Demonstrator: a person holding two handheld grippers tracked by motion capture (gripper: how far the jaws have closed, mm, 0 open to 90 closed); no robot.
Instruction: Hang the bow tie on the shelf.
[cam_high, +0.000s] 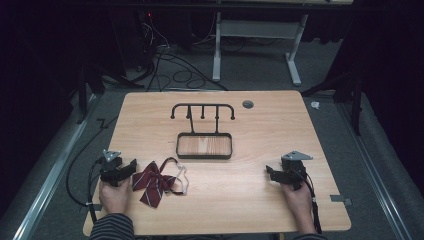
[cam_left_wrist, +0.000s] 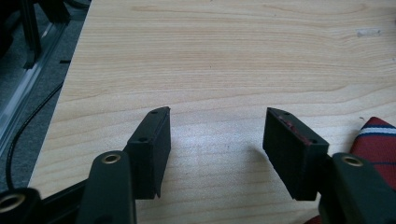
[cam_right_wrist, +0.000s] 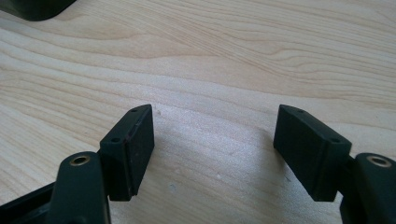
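Observation:
A dark red striped bow tie with a pale strap lies flat on the wooden table at the front left. My left gripper rests just left of it, jaws open and bare wood between them; in the left gripper view the bow tie's edge lies outside the right jaw. My right gripper sits at the front right, open over bare wood, as the right gripper view shows. A black hook stand with a wooden tray base stands in the middle.
A small grey round insert is set in the table near the back edge. Cables and a white table frame are on the floor beyond the table. A corner of the black tray appears at the right gripper view's top left.

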